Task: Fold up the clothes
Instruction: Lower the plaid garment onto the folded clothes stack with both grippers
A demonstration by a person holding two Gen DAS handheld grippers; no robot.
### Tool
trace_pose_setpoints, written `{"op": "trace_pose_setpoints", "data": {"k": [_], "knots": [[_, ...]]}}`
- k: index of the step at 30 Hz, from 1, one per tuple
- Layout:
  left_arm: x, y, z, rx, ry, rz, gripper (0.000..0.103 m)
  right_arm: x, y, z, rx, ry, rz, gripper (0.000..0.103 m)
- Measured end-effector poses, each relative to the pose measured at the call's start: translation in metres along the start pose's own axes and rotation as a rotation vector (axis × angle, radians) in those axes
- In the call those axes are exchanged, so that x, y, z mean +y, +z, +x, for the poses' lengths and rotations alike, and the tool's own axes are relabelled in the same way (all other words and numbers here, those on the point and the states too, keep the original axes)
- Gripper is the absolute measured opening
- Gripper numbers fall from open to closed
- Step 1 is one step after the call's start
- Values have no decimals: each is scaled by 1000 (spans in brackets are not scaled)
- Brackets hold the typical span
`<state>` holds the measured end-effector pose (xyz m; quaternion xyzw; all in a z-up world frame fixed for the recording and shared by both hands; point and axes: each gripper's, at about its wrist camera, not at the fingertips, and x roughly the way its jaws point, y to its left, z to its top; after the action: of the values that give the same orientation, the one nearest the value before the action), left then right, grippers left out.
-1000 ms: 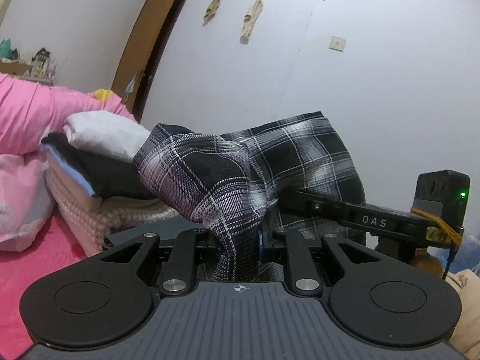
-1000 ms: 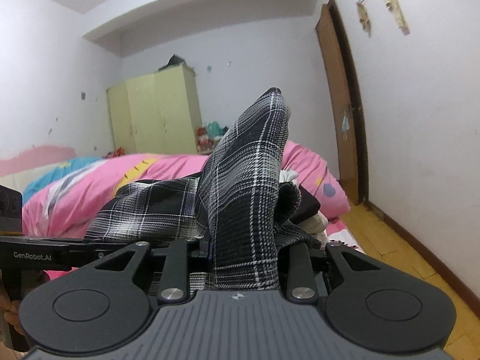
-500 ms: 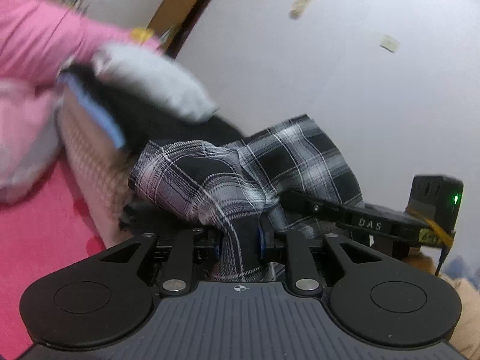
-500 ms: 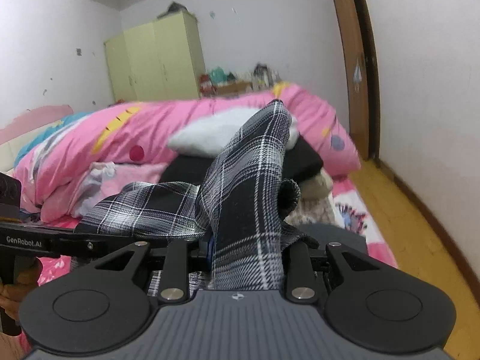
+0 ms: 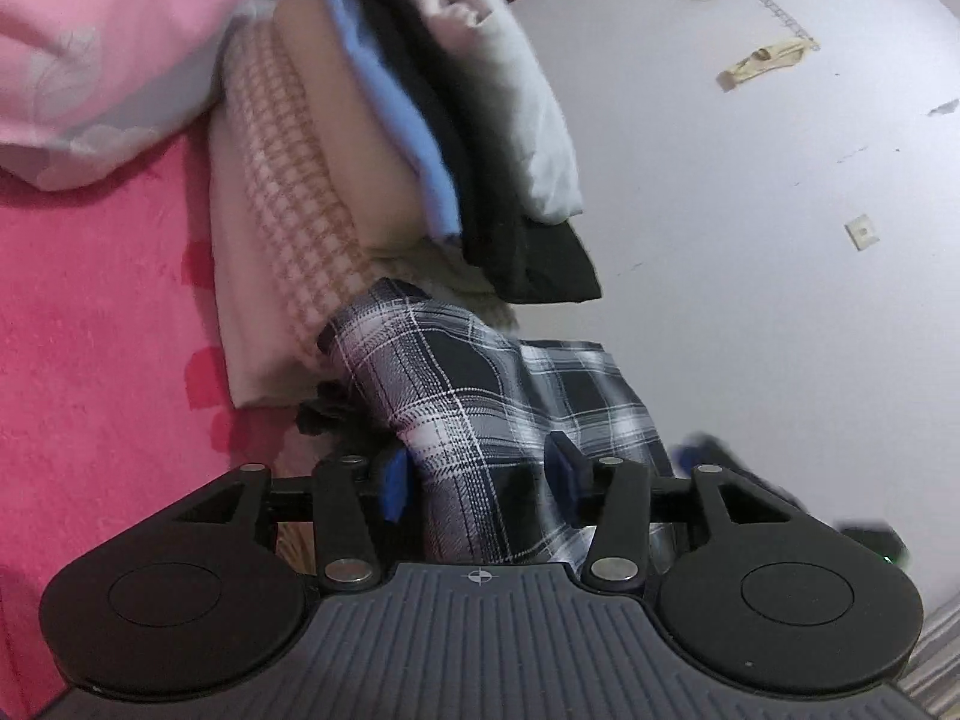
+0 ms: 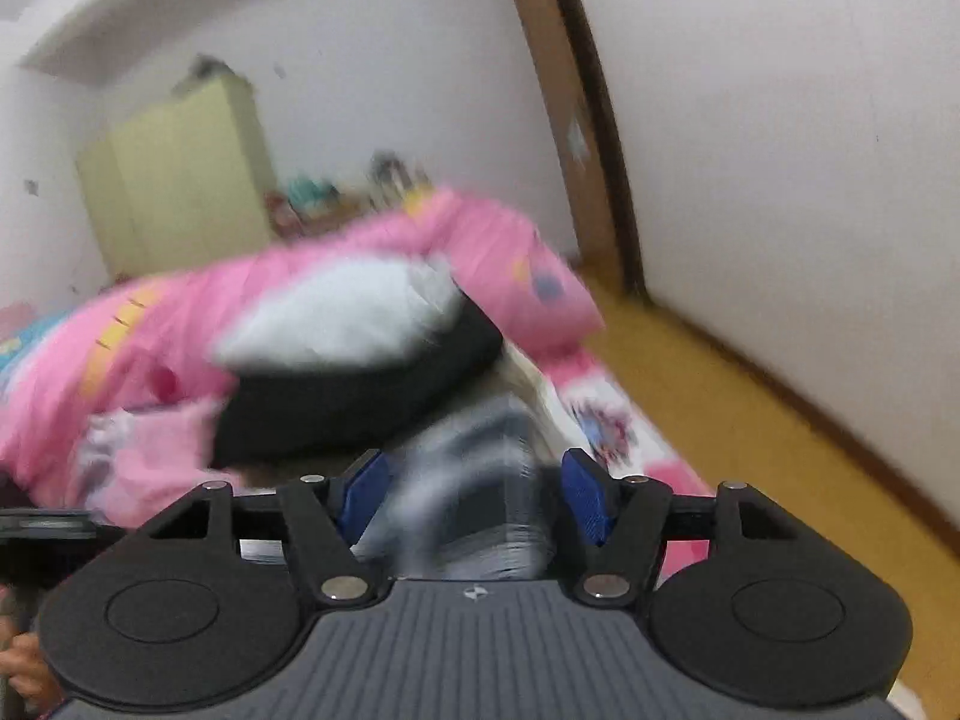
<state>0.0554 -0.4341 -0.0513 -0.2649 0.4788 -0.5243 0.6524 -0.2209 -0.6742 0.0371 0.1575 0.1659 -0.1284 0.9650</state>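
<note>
While both pairs of jaws are opening, the black-and-white plaid woven garment (image 5: pixel 480 396) lies between the blue pads, apparently being let go just in front of the tall stack of folded clothes (image 5: pixel 384 138), which serves as the landmark. The left gripper (image 5: pixel 480 480) has its pads parted, one (image 5: pixel 393 480) close against the cloth and the other clear of it. The right gripper (image 6: pixel 468 489) stands wider, the plaid a blur between pads that do not press it. Release here makes sense as a judgement: the piece sits at the foot of the stack on the pink bedsheet (image 5: pixel 90 330), ready to join it. From the left wrist view, its long axis seems to run from the gripper toward the stack's base, with a folded edge nearest the stack. A pink quilt (image 6: pixel 180 324) is heaped behind the stack.
</note>
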Motion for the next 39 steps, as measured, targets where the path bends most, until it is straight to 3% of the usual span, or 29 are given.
{"op": "trace_pose_setpoints", "data": {"k": [4,8,13,18,19,21,24,32,36,39], "knots": [[8,3,0,23,-13,-68,46,60,-38,-54,-99,118,-174,69],[7,3,-2,34,-13,-77,49,138,-103,-73,-156,75,-499,75],[6,5,-3,43,-9,-84,50,200,-179,-50,-191,-126,-840,78],[7,8,-7,45,-25,-93,50,207,-217,-17,-164,-328,-1050,74],[8,9,-8,44,-29,-95,50,204,-218,-14,-159,-348,-1062,69],[10,13,-11,32,-41,-98,51,200,-211,-16,-152,-324,-1030,47],[15,18,-18,-3,-66,-125,53,198,-196,-22,-170,-287,-958,34],[28,22,-1,20,-48,-198,54,178,-156,-39,-187,-207,-710,25],[27,24,9,51,-68,-229,54,177,-153,-47,-192,-194,-701,19],[20,29,13,32,-44,-209,54,175,-153,-52,-198,-182,-722,16]]}}
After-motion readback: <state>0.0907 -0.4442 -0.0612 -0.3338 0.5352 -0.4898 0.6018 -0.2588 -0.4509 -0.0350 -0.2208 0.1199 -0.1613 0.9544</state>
